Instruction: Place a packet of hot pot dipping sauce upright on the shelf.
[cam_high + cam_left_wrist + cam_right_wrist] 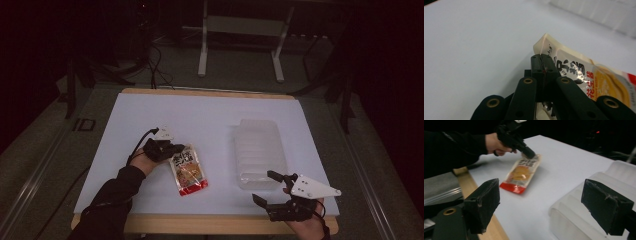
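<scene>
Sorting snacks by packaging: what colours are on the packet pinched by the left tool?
Cream packet with black lettering, an orange-yellow picture and a red bottom edge; right gripper view shows it best.

The room was dim and its edges fell into black in the high view. The white table (210, 120) was the brightest area. A glare spot shone on the snack packet (579, 72) in the left gripper view. In the right gripper view the near jaws looked soft and blurred.
</scene>
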The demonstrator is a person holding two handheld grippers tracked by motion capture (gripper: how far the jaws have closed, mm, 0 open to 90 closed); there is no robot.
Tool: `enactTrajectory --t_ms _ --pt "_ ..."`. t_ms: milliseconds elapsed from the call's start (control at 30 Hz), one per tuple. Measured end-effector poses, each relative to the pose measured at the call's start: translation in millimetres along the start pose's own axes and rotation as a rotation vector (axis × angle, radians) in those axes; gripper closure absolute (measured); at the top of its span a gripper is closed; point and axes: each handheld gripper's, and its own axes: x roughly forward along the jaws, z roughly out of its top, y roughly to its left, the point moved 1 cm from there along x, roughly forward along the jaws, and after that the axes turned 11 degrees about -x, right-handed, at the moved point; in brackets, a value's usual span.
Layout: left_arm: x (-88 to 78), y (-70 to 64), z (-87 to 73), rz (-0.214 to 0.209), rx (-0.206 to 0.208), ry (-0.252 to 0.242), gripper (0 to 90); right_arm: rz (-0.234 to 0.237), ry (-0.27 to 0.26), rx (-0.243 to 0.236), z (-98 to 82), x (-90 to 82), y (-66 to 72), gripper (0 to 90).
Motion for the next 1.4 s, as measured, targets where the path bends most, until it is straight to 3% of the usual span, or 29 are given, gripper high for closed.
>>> enactTrajectory --t_ms 400,733,767,1133,1400 --pt "-20.8 -20.9 16.6 -0.035 0.045 -0.009 90.0 -0.019 -0.014 -0.006 1.5 -1.9 0.0 15.1" --pt "-34.7 -44.7 29.2 -0.059 0.122 -0.01 90.0 -0.02 -0.018 -0.002 2.1 -2.2 -0.3 15.1" --pt "-37.8 -51.9 32.0 -0.073 0.139 -0.013 90.0 -0.023 -0.019 -0.001 2.1 -2.3 -0.5 15.1" --pt "-55.1 -80.8 48.7 -0.14 0.205 -0.051 90.0 -0.021 -0.012 0.002 1.6 -1.7 -1.7 15.1" --pt "-67.3 -83.5 59.3 -0.139 0.231 -0.068 90.0 -0.021 -0.017 0.008 2.4 -2.4 -4.1 15.2"
